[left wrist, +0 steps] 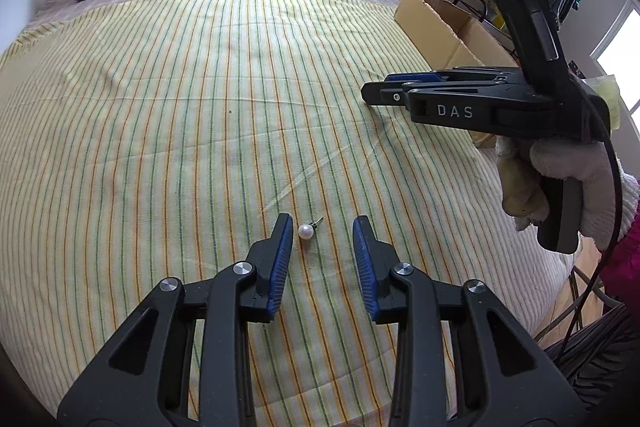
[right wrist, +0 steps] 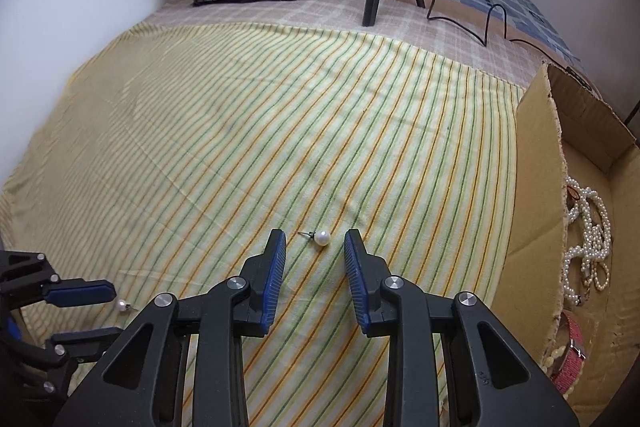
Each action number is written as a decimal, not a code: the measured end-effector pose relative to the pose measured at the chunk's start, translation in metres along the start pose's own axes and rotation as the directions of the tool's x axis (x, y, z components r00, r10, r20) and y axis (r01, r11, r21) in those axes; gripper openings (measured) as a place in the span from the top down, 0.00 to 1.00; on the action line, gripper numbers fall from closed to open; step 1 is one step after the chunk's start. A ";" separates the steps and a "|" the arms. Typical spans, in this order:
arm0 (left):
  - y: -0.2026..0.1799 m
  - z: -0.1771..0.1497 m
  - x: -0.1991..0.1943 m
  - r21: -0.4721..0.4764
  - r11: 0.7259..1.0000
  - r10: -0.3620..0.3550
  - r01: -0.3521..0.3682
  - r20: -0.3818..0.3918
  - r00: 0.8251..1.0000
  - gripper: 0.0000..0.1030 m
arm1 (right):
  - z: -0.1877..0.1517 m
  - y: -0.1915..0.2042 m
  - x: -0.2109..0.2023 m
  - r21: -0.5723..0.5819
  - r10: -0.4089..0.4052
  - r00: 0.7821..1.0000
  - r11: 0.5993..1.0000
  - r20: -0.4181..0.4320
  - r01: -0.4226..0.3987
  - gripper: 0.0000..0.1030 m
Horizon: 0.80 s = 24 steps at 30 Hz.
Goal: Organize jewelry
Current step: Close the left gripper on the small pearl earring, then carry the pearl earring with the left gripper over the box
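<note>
I am holding both grippers low over the striped bed sheet [right wrist: 280, 115], each one lined up on its own pearl stud earring. The left gripper [left wrist: 320, 231] has its fingers spread, with one pearl stud [left wrist: 305, 231] lying on the sheet between them, close to the left-hand pad. The right gripper [right wrist: 314, 247] is also spread, and the second stud [right wrist: 322, 238] is lying between its tips, post pointing left.

To do this well, I am judging that each gripper should be centred on the pearl ball, not the thin post, lowered until the pads brush the fabric, then closed slowly so the bead does not squirt out.

I am counting two loose studs, two grippers, and one cardboard box [right wrist: 536, 227] already holding pearl strands [right wrist: 588, 227] and a pink strap [right wrist: 576, 347].
</note>
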<state>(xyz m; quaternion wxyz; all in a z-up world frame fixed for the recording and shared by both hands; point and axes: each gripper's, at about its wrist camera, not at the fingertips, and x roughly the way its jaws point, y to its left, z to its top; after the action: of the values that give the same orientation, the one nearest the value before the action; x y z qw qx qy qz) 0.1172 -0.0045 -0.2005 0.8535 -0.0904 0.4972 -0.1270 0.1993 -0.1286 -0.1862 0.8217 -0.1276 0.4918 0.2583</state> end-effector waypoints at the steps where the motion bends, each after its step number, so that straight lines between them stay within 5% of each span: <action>1: 0.000 0.000 0.001 -0.001 1.000 0.001 -0.001 -0.002 1.000 0.70 | 0.000 0.001 0.001 -0.005 -0.004 1.000 1.000 -0.001 0.004 0.73; 13: 0.005 0.001 0.006 -0.010 1.000 0.008 -0.008 -0.010 1.000 0.75 | 0.003 0.005 0.008 -0.037 -0.011 1.000 0.999 -0.004 0.011 0.84; 18: 0.007 -0.001 0.007 -0.013 0.999 0.030 -0.031 -0.009 0.999 0.93 | 0.002 0.006 0.008 -0.042 -0.006 1.000 0.999 -0.005 0.006 0.90; 24: 0.007 -0.002 0.005 -0.019 0.999 0.037 -0.037 -0.003 0.999 0.94 | 0.001 0.005 0.007 -0.038 0.005 1.000 0.999 -0.002 -0.005 0.91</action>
<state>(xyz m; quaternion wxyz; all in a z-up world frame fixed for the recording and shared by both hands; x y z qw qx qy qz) 0.1187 0.0001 -0.2080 0.8542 -0.0892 0.5010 -0.1065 0.2000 -0.1216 -0.1918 0.8179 -0.1425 0.4880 0.2695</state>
